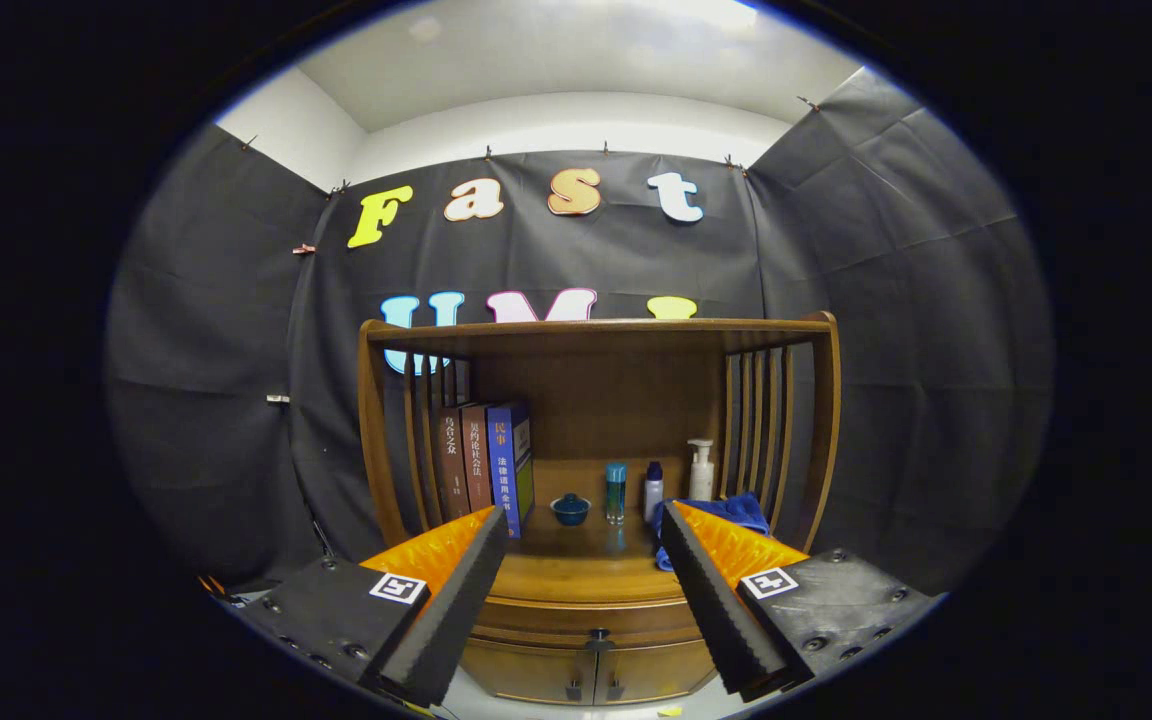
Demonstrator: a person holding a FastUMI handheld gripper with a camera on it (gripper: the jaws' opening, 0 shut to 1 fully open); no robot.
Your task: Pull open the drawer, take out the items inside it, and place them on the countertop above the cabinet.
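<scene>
Below wide-apart fingers (576, 540), drawer (591, 618) sits closed w/ knob.

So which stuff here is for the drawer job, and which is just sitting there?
For the job:
- drawer, shut, with its knob
- countertop above it
- gripper, fingers wide open, holding nothing

Just sitting there:
- three books
- small blue lidded bowl
- teal bottle
- small white bottle
- pump bottle
- blue cloth
- cabinet doors below
</scene>
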